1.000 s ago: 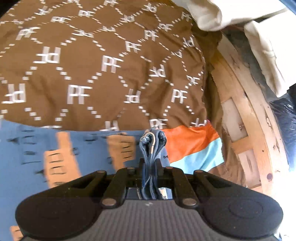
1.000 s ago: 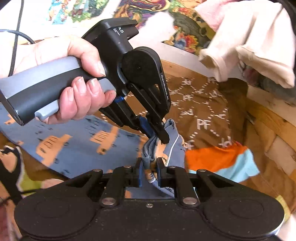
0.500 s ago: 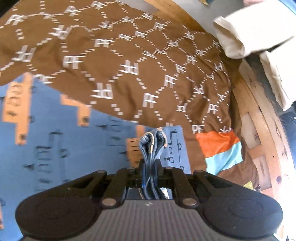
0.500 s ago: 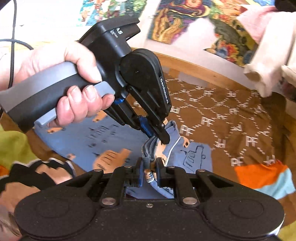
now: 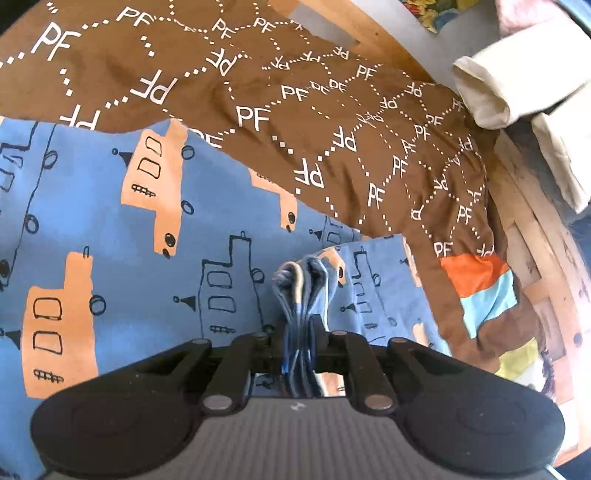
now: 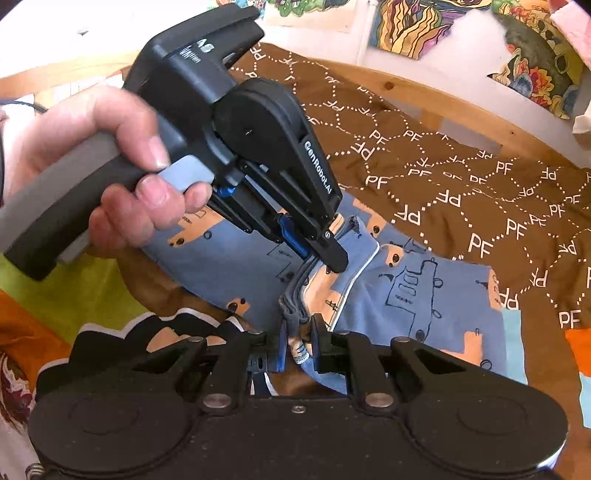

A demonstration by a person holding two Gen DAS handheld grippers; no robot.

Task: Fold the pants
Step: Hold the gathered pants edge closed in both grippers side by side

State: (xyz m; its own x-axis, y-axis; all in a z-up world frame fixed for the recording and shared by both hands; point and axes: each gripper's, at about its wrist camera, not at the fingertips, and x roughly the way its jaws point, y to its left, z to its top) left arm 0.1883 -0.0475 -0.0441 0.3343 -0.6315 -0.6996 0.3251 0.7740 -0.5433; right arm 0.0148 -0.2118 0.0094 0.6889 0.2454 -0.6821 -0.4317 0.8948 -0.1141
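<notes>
Blue cotton pants with orange truck print (image 5: 122,258) lie on a brown PF-patterned bedspread (image 5: 332,122); wooden bedframe (image 6: 436,99), colourful wall posters (image 6: 406,26). Left gripper (image 5: 301,332) easing open, bunched hem still pinched; right gripper (image 6: 297,341) clamps the hem too.

Blue pants (image 5: 122,258) printed with orange trucks, spread on a brown patterned cover, bunched layered edge lifted

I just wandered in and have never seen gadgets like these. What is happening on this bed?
A person is folding a pair of blue pants printed with orange trucks, using a hand-held gripper in each hand. The left gripper and the right gripper each pinch a bunched edge of the pants, close together; the left one's jaws are just easing open, cloth between them. The rest of the pants lies on a brown blanket.
</notes>
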